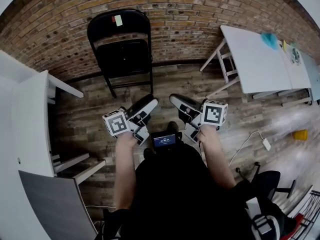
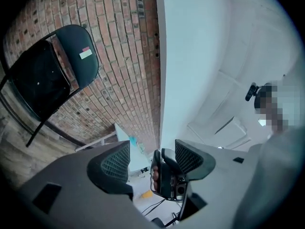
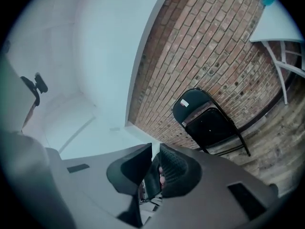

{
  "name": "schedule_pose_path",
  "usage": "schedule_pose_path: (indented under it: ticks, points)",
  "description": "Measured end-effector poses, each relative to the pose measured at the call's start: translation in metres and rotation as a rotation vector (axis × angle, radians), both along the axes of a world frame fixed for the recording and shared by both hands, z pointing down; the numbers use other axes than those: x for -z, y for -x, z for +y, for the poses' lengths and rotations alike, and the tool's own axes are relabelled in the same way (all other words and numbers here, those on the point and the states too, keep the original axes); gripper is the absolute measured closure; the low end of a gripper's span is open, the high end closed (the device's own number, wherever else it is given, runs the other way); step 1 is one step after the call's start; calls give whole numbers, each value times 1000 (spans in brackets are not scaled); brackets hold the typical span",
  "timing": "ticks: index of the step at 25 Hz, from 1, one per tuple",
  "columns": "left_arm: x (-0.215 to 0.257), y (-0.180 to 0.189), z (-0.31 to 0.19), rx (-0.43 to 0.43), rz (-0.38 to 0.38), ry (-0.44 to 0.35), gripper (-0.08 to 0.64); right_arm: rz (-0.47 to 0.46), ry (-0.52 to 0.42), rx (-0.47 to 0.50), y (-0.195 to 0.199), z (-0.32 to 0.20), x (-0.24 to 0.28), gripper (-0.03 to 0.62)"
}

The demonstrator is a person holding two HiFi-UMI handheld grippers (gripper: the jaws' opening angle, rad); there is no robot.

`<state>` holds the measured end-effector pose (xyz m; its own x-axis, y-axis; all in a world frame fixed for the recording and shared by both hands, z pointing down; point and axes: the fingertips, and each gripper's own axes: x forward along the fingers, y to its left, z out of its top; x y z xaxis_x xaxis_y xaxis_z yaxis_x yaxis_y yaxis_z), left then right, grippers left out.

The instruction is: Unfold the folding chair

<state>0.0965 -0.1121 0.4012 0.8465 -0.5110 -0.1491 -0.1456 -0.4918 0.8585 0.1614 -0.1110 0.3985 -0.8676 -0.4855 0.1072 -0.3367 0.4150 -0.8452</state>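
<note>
A black folding chair (image 1: 120,49) leans folded against the brick wall, at the top middle of the head view. It has a small pale label on its backrest. Both grippers are held low in front of the person's chest, well short of the chair and apart from it. My left gripper (image 1: 148,105) stands open with nothing between its pads, and the chair (image 2: 47,80) shows at its view's upper left. My right gripper (image 1: 176,100) is shut on nothing, and the chair (image 3: 207,120) lies to the right of its jaws. The two tips angle toward each other.
A white table (image 1: 260,59) stands at the right by the wall. A white desk (image 1: 30,124) and a grey panel (image 1: 50,204) fill the left side. On the wooden floor at the right lie a cable with a plug (image 1: 266,144) and a yellow object (image 1: 300,134).
</note>
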Motion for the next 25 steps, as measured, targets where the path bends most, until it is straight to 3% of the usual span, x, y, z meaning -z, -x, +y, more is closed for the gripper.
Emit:
schedule_pose_path:
  ticks: [10,18,25]
  points:
    - [7,-55,-88,57,-74,23,239,-16,36,59,-43,-103,2,557]
    - [0,-77,-119,96,-113,56,239,-55,51,85,-73,-140,-4,557]
    - [-9,-75,-145,100,-97,93,241,-70,52,91,-73,-162,-6,557]
